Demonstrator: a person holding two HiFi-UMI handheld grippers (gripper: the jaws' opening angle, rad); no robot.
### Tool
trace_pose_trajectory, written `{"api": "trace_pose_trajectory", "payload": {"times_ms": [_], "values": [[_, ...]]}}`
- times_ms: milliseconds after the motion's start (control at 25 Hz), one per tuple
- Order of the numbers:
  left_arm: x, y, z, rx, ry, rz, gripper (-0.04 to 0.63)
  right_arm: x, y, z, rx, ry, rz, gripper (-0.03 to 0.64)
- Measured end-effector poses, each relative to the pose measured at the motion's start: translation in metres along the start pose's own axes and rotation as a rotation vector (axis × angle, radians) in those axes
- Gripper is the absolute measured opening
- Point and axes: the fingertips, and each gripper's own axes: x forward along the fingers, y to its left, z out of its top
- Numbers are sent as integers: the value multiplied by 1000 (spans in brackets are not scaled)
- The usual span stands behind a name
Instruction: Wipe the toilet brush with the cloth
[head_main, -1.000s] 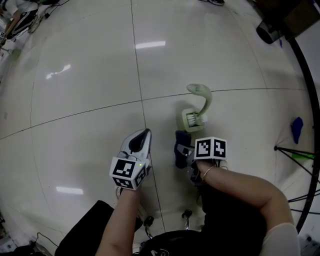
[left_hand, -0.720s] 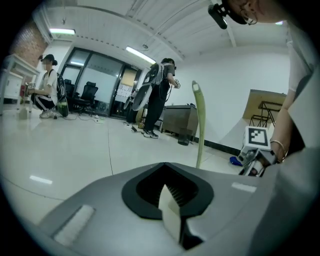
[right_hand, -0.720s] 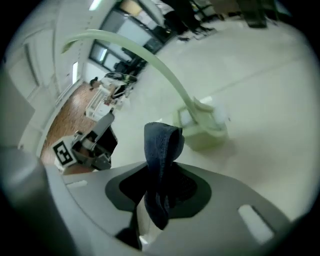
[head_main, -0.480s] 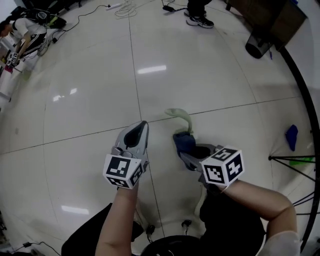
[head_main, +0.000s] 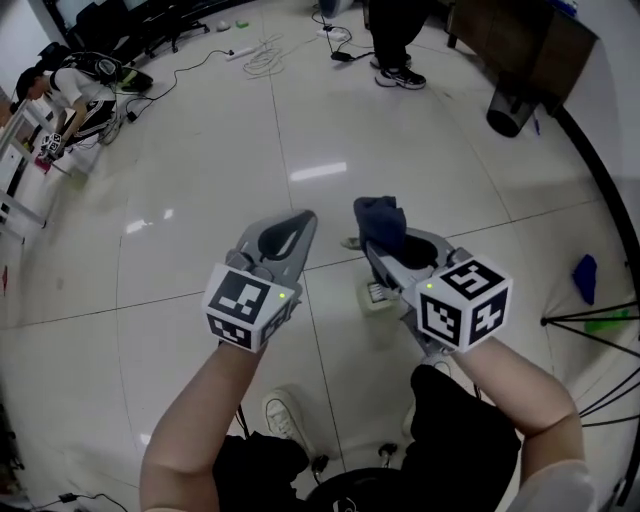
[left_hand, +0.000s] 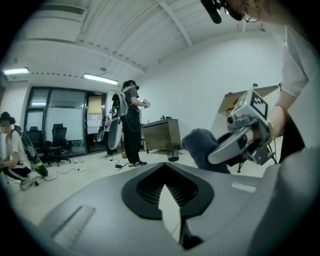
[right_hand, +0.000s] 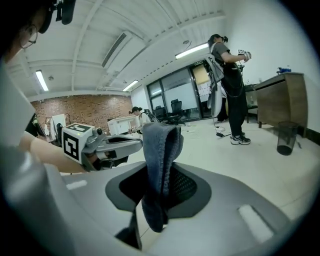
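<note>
In the head view my right gripper is shut on a dark blue cloth, which stands up out of the jaws. The same cloth hangs folded between the jaws in the right gripper view. The pale green toilet brush stands in its holder on the floor below, mostly hidden behind the right gripper. My left gripper is held beside the right one at about the same height. Its jaws meet with nothing between them. Both grippers are well above the brush.
A person stands at the back, near cables on the tiled floor. A dark bin stands at the back right. A blue object and black stand legs are at the right. Another person crouches at the far left.
Both grippers have risen from the floor and away from the brush, with the cloth still in the right one. The head view has tilted up to show more of the room.
</note>
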Motion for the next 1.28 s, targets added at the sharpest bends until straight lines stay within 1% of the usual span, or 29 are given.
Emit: {"api": "trace_pose_trajectory", "payload": {"times_ms": [80,160,280,400,560,720,920,1000,1120,1280], "values": [[0,-10,-2,13,32,-40,5,5,-5,-1,-9,14,-12,106],[-1,-21,-11,44,65,-72,5,11,-5,-4,-16,30,0,106],[2,-33,-20,59,50,-87,5,17,0,-8,-31,34,35,106],[13,-42,-26,63,37,-98,5,24,-2,-9,-24,26,47,104],[26,-51,-34,53,72,-180,5,31,-18,-16,2,42,29,104],[28,-54,-44,21,85,-199,5,33,-31,-41,50,91,40,106],[28,-60,-55,29,114,-220,5,29,-57,-78,76,175,31,106],[26,-59,-56,37,111,-221,5,30,-67,-98,98,214,26,106],[27,-54,-55,28,91,-213,5,35,-83,-129,141,268,17,106],[29,-51,-59,38,103,-205,5,42,-100,-171,189,347,6,106]]}}
